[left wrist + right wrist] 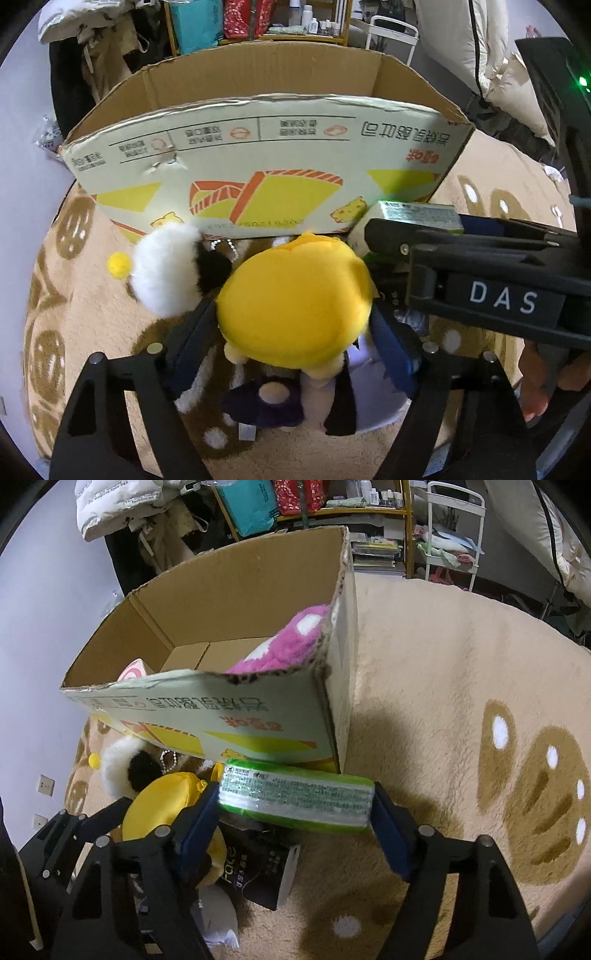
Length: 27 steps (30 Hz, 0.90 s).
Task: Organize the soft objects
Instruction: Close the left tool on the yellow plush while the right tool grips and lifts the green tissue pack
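Observation:
My left gripper (295,325) is shut on a yellow plush toy (295,302), held just above the rug in front of the cardboard box (258,147). My right gripper (295,812) is shut on a green tissue pack (295,799), held by its two ends near the box's right corner; the pack also shows in the left wrist view (417,214). A white and black fluffy keychain plush (170,269) lies left of the yellow toy. A pink spotted plush (288,646) lies inside the box (221,609).
A black tissue pack (258,871) and a dark purple plush (266,402) lie on the beige patterned rug (443,701) under the grippers. Shelves, a white cart (454,528) and bedding stand behind the box.

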{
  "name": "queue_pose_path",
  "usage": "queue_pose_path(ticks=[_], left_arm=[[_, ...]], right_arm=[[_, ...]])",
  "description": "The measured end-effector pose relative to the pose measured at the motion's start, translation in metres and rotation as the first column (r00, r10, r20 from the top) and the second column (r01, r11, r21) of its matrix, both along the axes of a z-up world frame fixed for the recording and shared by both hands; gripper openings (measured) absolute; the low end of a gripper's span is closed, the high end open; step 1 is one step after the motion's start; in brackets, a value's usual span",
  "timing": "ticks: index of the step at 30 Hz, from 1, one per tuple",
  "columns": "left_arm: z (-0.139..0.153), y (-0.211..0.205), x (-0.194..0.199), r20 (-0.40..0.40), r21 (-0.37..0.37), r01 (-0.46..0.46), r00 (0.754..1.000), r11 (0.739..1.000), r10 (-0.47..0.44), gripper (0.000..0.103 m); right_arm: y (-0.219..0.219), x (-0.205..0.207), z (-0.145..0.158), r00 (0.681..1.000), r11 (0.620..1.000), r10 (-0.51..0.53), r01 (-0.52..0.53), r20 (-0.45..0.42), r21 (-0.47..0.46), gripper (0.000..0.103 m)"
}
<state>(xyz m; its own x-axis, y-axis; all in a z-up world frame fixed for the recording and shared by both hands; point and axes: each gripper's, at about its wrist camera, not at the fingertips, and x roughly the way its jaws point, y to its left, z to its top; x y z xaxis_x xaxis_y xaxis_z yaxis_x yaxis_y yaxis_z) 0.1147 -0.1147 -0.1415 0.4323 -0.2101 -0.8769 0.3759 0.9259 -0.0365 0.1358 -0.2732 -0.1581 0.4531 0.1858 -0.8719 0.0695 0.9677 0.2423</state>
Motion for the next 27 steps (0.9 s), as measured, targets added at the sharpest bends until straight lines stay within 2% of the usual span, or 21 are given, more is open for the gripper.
queue_pose_path(ticks=[2, 7, 16, 27], left_arm=[[0.001, 0.000, -0.001, 0.004, -0.004, 0.010, 1.000, 1.000, -0.010, 0.074], [0.005, -0.001, -0.003, 0.027, -0.009, 0.025, 0.999, 1.000, -0.025, 0.068], [0.020, 0.009, -0.007, 0.065, -0.045, 0.001, 0.998, 0.999, 0.002, 0.066], [0.056, 0.023, -0.030, 0.210, -0.055, -0.040, 0.976, 0.998, 0.051, 0.067]], right_arm=[[0.000, -0.001, 0.000, 1.000, 1.000, -0.002, 0.002, 0.000, -0.005, 0.081], [-0.001, -0.003, 0.002, 1.000, 1.000, -0.011, 0.011, 0.004, -0.009, 0.080], [-0.005, -0.015, 0.021, 0.998, 1.000, -0.017, 0.018, 0.066, -0.014, 0.080], [-0.010, -0.042, 0.055, 0.986, 0.999, -0.041, 0.039, 0.162, 0.012, 0.080]])
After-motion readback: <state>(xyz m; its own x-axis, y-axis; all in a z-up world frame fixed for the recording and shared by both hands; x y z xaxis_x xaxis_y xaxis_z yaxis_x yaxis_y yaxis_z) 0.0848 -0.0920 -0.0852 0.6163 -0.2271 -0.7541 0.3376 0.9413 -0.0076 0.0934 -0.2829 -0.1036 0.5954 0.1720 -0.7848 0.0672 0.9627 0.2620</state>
